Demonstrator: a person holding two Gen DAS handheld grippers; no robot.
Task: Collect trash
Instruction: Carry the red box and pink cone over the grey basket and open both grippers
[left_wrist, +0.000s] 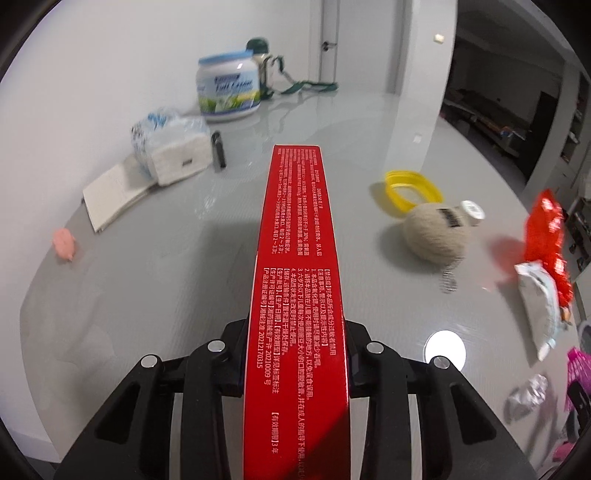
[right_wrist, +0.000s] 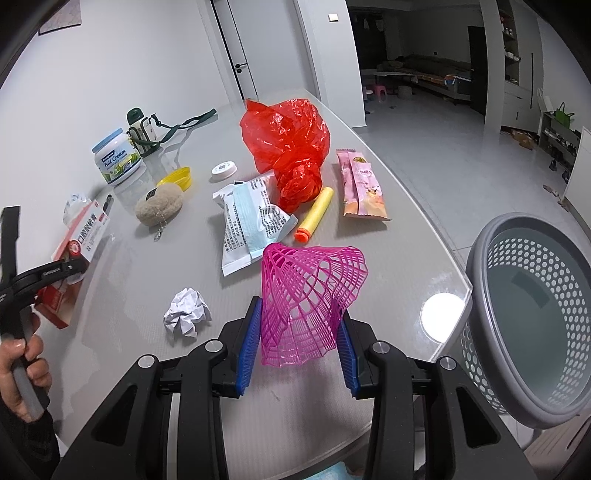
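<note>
Now, right gripper (right_wrist: 299, 345): clenched on the pink mesh sleeve (right_wrist: 312, 306)
Left gripper (left_wrist: 295, 354): clamped on the red carton (left_wrist: 299, 266), long axis straight ahead
Basket (right_wrist: 480, 258): off the table's edge, right of the right gripper, the nearer one

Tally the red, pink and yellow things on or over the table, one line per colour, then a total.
Red: 2, the red box in the left gripper and the red plastic bag.
Pink: 3, the pink mesh net in the right gripper, the pink snack wrapper and the small pink toy.
Yellow: 2, the yellow foam tube and the yellow lid.
Total: 7
</note>
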